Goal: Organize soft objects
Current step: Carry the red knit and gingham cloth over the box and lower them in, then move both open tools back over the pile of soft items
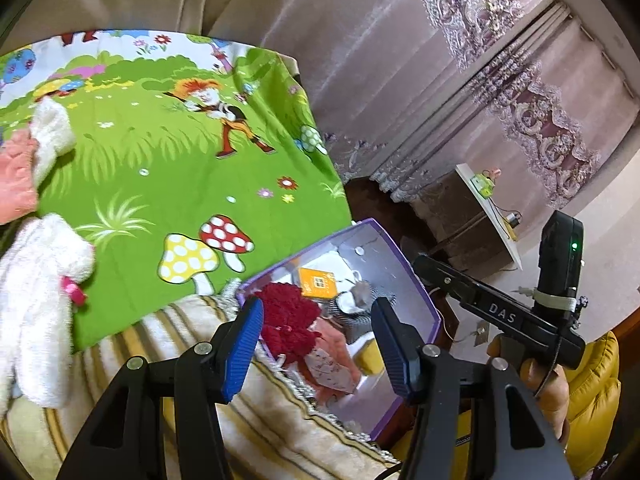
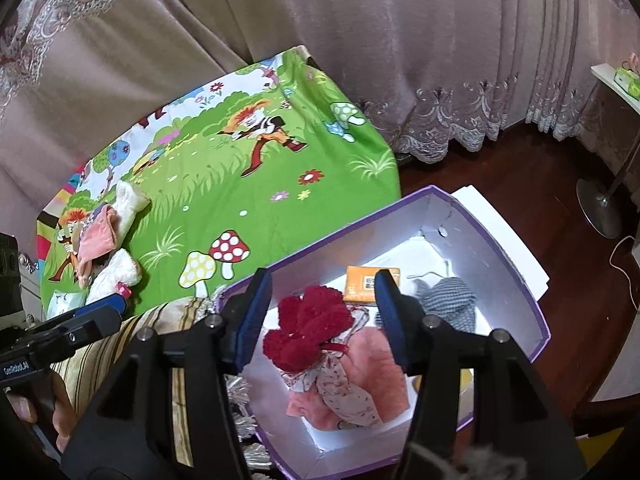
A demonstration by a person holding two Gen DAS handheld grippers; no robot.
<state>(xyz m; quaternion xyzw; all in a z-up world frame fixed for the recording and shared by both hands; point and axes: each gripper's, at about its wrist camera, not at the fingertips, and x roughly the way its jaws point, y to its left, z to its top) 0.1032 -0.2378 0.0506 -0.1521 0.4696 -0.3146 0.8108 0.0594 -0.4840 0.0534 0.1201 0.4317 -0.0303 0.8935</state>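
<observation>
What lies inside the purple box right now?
The purple box holds a red knitted piece, pink cloth, a floral fabric, an orange packet and grey checked fabric. Anything beneath them is hidden.

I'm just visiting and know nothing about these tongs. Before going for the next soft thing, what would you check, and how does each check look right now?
1. Right tongs empty and open: ok, nothing between the blue pads.
2. Left tongs empty and open: ok.
3. Purple box open with room left: ok; the red knit piece, pink cloth and checked cloth leave white floor showing.
4. Soft things left to collect: ok, white fluffy items and a pink cloth lie on the green cartoon sheet.
5. Box sits steadily: cannot tell, its underside is hidden.
</observation>
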